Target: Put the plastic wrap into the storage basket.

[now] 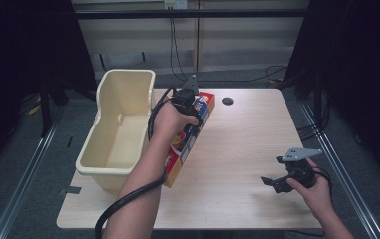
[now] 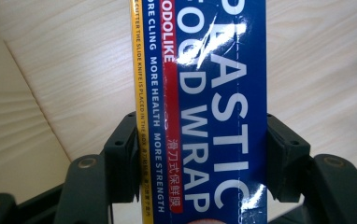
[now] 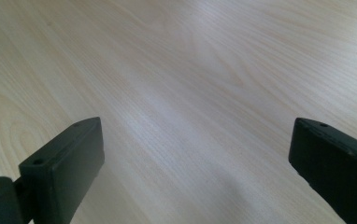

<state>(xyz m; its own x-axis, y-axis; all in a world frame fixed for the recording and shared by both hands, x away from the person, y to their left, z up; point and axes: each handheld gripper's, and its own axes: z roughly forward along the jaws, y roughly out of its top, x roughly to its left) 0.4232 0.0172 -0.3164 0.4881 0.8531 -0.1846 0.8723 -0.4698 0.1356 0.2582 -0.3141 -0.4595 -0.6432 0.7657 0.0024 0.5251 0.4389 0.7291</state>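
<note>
A long box of plastic food wrap [image 1: 183,149], blue with red and yellow bands, lies slantwise on the pale wooden table [image 1: 247,134], right beside a cream bin. My left gripper [image 1: 194,112] is at the box's far end. In the left gripper view its two black jaws press both long sides of the box [image 2: 204,107], so the left gripper [image 2: 200,154] is shut on it. My right gripper [image 1: 272,171] hovers low over the front right of the table. Its jaws stand wide apart with bare wood between them, and the right gripper [image 3: 195,158] is open.
The cream plastic bin [image 1: 98,119] stands at the table's left edge, with nothing inside that I can see; its wall [image 2: 8,116] is close to the left jaw. A dark cable hole [image 1: 227,101] sits at the table's back. Black curtains and floor rails flank the table.
</note>
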